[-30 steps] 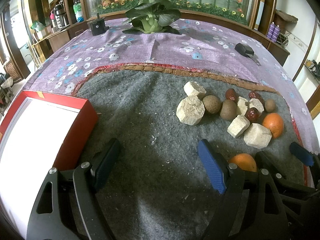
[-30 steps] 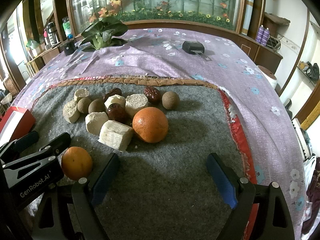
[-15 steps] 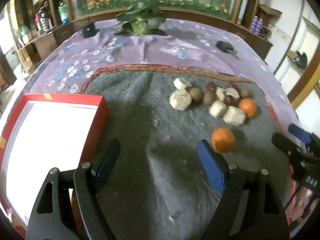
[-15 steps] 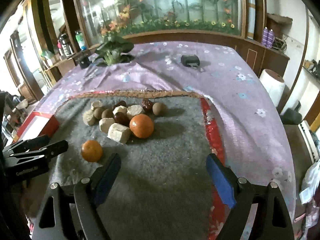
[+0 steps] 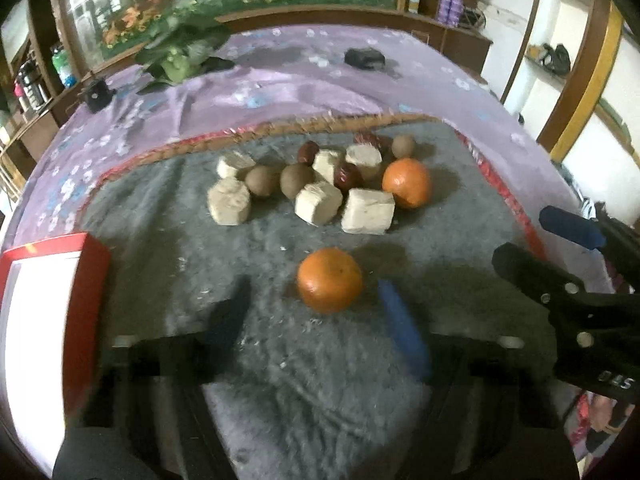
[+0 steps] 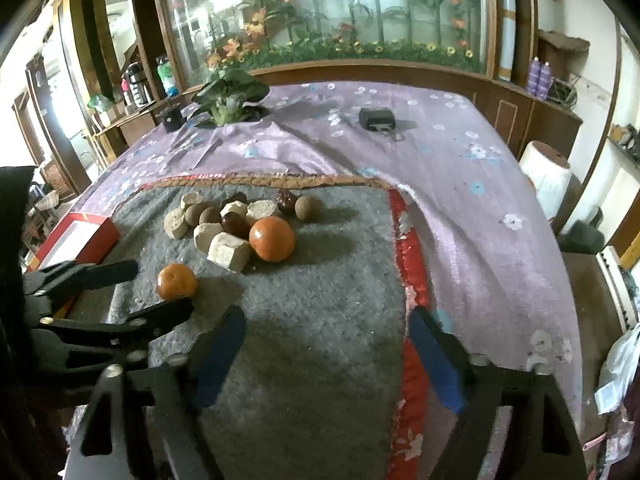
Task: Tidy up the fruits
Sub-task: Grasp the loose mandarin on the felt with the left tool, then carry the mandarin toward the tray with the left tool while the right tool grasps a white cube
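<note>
The left gripper [image 5: 316, 304] gapes wide around a lone orange [image 5: 329, 280] on the grey mat [image 5: 320, 380]; the fruit pile [image 5: 320, 184] lies at twelve o'clock. The right gripper [image 6: 324, 344] spreads wide, holding nothing.

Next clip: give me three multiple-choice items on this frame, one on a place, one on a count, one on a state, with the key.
1. Where is the lone orange?
A. inside the red box
B. on the grey mat, apart from the pile
C. held by the right tongs

2. How many oranges show?
A. one
B. two
C. four

3. The left tongs are:
A. open, empty
B. shut on an orange
C. shut on a beige chunk

Key: B, it sits alone before the pile; B, the second orange touches the pile; A, fingers spread, orange beyond the tips.
</note>
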The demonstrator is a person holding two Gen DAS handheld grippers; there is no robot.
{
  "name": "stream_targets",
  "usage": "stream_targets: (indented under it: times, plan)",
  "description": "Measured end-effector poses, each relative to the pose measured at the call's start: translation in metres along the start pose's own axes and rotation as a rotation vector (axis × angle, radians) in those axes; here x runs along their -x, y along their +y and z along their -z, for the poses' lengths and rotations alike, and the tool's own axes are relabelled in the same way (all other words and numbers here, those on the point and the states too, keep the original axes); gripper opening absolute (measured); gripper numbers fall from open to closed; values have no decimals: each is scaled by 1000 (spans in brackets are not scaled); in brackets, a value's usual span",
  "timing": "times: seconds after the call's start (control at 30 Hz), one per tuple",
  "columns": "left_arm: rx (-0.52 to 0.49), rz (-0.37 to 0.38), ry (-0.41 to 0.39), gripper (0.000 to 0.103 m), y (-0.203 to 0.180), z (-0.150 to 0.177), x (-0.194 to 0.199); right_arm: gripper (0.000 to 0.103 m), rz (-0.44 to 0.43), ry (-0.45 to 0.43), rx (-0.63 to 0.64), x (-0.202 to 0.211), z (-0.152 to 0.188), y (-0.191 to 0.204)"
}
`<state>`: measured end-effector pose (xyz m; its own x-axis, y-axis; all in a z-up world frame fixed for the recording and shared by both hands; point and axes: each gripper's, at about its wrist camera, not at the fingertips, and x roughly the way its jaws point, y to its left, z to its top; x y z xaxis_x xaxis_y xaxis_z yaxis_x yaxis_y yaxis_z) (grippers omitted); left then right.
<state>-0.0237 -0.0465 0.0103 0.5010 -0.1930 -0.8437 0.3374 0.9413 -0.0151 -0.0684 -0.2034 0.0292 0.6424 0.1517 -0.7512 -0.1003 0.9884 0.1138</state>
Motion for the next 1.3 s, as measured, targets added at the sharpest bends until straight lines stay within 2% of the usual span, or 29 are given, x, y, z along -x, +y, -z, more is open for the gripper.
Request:
stream_targets:
  times: [0.13,0.27,0.47,0.53,0.6,0.7,0.93,1.03,1.1,1.2,1.3]
  plan:
    - [22,26,-4,32,7,3,2,72,-81,10,-21,-4,-1,2]
    - [38,-49,-39,31,19,11,16,71,-154,25,-27,-12,-8,15]
    - [80,-87,-71,32,40,23,37,71,-202,57,-61,-37,-19,39]
    - [98,-79,-68,32,45,25,39,63,-173,61,-69,-47,-23,44]
    - [114,-70,-66,32,50,27,41,62,-108,67,-86,-58,-28,46]
    - [126,-69,-71,32,55,29,43,62,-71,48,-103,-66,-33,51]
    - [131,-61,-78,32,59,32,45,62,-60,69,-85,-66,-38,60]
    - [134,-56,-71,32,60,33,44,58,8,71,-19,-72,-36,66]
    - [141,-54,-60,32,62,34,43,50,-8,72,18,-71,-36,64]
    - [146,-58,-57,32,64,35,44,50,-21,78,69,-58,-34,60]
    - [149,-55,-67,32,64,34,46,50,42,55,112,-41,-31,58]
